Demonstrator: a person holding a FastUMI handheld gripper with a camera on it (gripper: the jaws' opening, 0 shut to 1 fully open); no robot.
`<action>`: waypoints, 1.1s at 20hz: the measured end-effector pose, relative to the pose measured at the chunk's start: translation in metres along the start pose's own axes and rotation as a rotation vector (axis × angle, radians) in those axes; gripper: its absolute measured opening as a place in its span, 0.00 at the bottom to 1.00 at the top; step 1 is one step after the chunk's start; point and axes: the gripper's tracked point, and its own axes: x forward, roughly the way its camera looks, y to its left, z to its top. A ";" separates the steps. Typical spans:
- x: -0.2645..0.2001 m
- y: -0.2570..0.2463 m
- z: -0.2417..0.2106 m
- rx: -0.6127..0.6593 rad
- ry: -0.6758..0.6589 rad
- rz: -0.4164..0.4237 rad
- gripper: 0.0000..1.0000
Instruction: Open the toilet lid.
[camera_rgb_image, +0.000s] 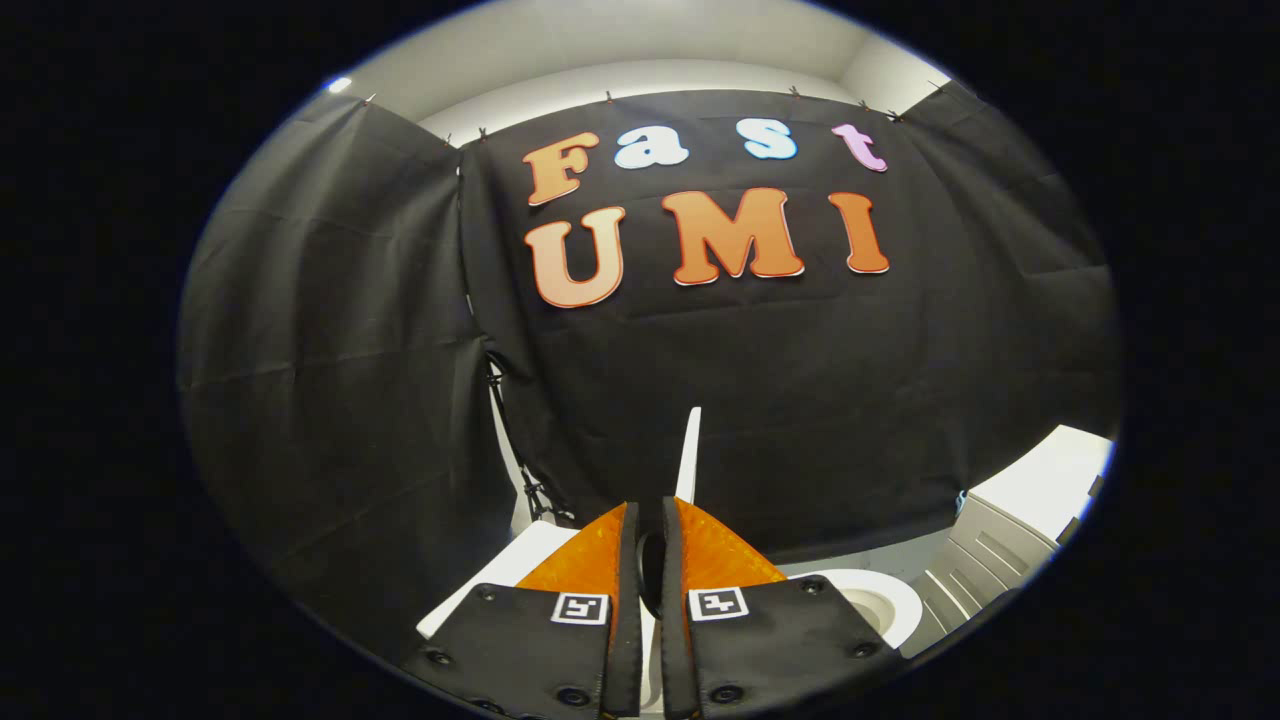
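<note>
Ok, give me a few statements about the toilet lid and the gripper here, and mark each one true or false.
1. The toilet lid stands up on edge, rising just ahead of the fingertips. True.
2. The gripper is wide open. False: the two orange fingers sit close together with a narrow gap, and the lid's thin edge runs into that gap.
3. The toilet bowl shows uncovered beside the fingers. True.
4. A white cabinet stands beyond the bowl. True.
5. The lid lies flat over the bowl. False: it is raised, seen edge-on against the black cloth.
6. The fingers are blue. False: they are orange with black bases.
</note>
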 end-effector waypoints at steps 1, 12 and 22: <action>0.002 0.011 -0.001 -0.011 -0.003 0.007 0.16; 0.013 0.105 -0.023 -0.114 -0.019 0.071 0.16; 0.015 0.122 -0.032 -0.157 -0.044 0.057 0.19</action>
